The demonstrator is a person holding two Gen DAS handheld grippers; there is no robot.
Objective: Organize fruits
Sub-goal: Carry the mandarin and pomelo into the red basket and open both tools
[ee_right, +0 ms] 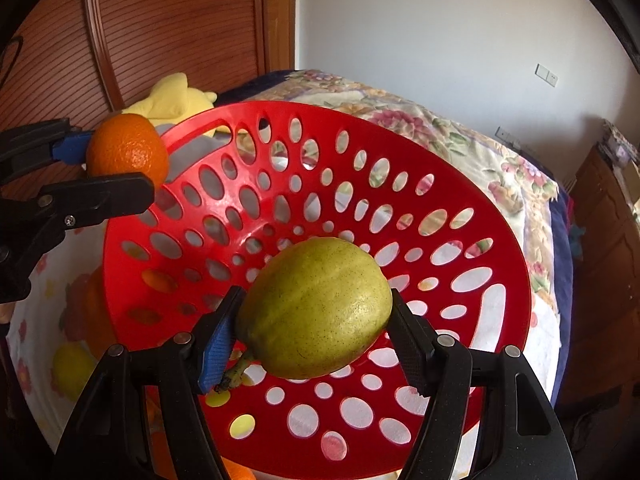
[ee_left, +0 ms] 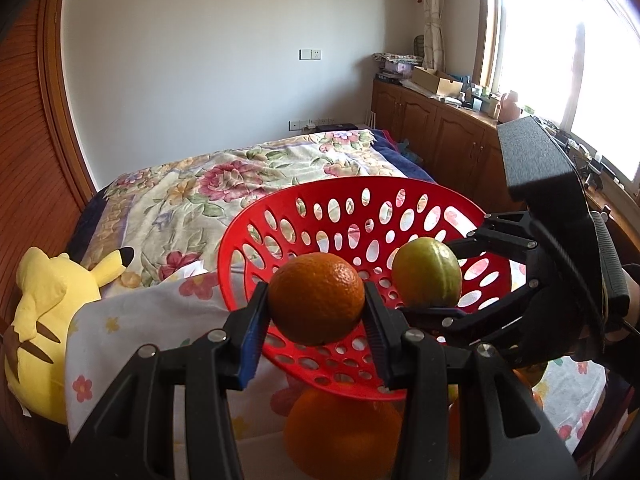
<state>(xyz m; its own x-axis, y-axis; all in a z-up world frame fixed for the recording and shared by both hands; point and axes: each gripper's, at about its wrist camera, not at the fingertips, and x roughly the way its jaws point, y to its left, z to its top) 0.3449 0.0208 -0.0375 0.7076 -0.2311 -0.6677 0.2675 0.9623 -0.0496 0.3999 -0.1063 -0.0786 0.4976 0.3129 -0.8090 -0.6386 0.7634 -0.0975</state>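
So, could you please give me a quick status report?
Left tongs shut on round orange. Right tongs shut on green pear. Both above red perforated plastic basket. Nothing blocking.

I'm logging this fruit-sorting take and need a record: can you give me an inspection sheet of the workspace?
Surface: bed with floral bedspread; white flowered cloth under the work area.
Job's things: orange and green-yellow fruit held over the red perforated basket; more orange and yellow fruit lie on the cloth beneath it.
Clutter: yellow plush toy.
Grippers: left gripper shut on the orange; right gripper shut on the green-yellow fruit.
Cables: nothing seen.
Surroundings: wooden cabinets, window, white wall.
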